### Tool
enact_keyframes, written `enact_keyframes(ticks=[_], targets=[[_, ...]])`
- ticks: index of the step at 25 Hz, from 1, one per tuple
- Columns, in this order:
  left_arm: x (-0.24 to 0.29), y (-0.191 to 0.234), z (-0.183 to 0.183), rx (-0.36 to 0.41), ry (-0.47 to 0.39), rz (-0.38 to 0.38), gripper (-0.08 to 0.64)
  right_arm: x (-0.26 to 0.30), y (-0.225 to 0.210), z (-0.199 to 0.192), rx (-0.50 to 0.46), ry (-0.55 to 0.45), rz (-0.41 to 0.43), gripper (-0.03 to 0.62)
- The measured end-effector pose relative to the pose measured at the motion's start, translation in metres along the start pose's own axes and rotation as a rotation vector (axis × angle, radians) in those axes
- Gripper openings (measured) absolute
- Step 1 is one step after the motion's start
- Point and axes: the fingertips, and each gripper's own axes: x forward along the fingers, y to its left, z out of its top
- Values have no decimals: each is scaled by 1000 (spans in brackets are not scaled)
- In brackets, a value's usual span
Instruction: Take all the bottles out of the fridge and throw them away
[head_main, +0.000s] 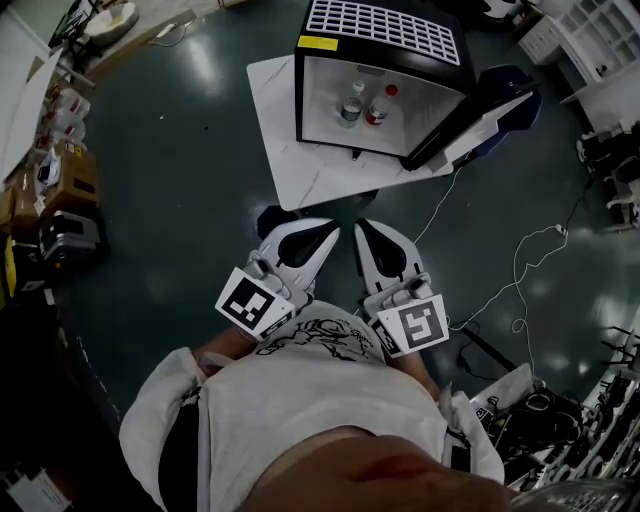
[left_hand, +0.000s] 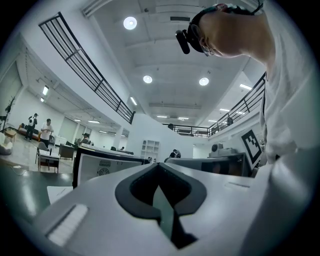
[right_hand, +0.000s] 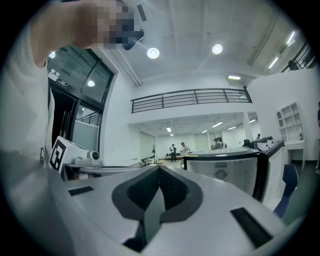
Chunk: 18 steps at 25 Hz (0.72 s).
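Item: small black fridge, standing on a white table, door swung open to the right, vent grille on top. Contents: two bottles side by side on the fridge floor, upright, close together; a grey bottle with a white cap on the left, a bottle with a red cap on the right. Neither is touched. Left gripper: held low against the person's white shirt, tip pointing toward the table, well apart from the fridge; jaws pressed together with nothing between them, as its own view confirms. Right gripper: just beside the left one, tip likewise toward the table; jaws closed flat on each other, empty. Each carries a marker cube, left and right. Floor: dark and glossy, a white cable trailing from the table edge to the right. Surroundings: boxes at the left margin, white shelving at upper right.
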Motion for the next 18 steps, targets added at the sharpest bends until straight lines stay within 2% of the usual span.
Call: enact_keyframes(ticks=[10,18], targets=[[-11,48,1,-5,-1,17,9,47,8,-5,-1,18,12,9],[-15,63,-6,-36,9,26,9,60,9,-12,11,44,7,9]])
